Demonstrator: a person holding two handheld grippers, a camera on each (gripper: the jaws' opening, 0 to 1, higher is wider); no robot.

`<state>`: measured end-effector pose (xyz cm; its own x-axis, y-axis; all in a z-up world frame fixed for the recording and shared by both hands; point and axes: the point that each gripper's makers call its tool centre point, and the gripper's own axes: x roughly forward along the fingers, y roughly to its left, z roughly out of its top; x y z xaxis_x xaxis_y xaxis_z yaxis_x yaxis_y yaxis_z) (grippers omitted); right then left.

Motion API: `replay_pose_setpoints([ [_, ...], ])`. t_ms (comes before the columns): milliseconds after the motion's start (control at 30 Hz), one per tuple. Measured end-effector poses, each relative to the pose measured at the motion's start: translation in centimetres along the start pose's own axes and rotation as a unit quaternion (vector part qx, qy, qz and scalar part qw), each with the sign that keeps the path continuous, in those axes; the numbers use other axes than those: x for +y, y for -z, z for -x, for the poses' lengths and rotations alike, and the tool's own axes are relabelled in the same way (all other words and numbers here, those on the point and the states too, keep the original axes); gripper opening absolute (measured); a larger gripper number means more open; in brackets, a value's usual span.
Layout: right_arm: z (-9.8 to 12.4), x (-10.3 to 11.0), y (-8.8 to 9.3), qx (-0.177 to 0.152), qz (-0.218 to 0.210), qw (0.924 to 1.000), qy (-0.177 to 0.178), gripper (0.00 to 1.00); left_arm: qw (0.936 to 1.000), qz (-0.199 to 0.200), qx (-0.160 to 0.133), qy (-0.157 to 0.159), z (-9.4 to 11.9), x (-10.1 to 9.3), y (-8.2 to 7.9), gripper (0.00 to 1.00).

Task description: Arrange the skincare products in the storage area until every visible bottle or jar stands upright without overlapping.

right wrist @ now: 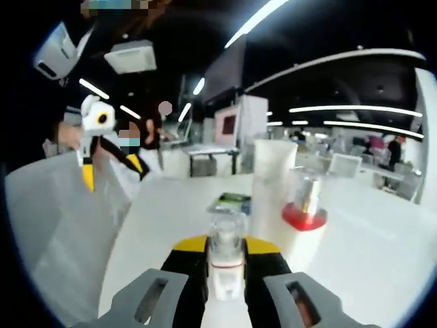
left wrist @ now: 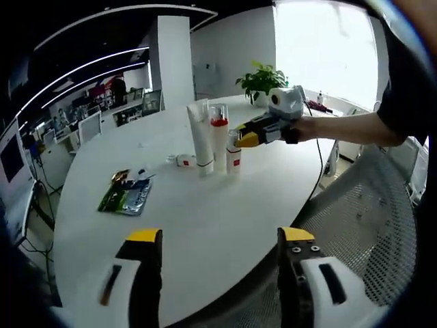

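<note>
Currently right claw clamped on small bottle at mid-body; light, rigid, slick. Left claw wide open, holding nothing, tube at twelve o'clock.

Table: smooth, matt white. Tube: matt white plastic. Small bottle: clear glossy plastic. Sachets: glossy foil. Chair: mesh.

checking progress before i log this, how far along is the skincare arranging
Done: the white tube and the red-banded bottle stand upright side by side on the table. In hand: the right gripper is closed on the small clear-capped bottle, upright beside them. Left: a small jar lies on its side behind the group. The left gripper is open, holding nothing.
</note>
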<state>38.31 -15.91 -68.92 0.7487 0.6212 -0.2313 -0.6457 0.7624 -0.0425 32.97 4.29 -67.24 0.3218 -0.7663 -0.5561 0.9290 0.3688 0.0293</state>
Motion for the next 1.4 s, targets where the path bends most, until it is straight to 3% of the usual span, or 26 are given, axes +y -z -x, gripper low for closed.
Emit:
replay_pose_setpoints([
  [367, 0.0, 0.1, 0.4, 0.017, 0.009, 0.9998, -0.004, 0.14, 1.0, -0.001, 0.0, 0.001, 0.0, 0.0, 0.0, 0.62],
  [800, -0.6, 0.9, 4.9, 0.059, -0.03, 0.9974, 0.029, 0.2, 1.0, -0.004, 0.004, 0.004, 0.0, -0.1, 0.2, 0.62],
  [1400, -0.4, -0.2, 7.8, 0.083, -0.032, 0.9927, 0.081, 0.16, 0.9997, -0.021, 0.01, 0.01, -0.1, -0.4, 0.4, 0.61],
])
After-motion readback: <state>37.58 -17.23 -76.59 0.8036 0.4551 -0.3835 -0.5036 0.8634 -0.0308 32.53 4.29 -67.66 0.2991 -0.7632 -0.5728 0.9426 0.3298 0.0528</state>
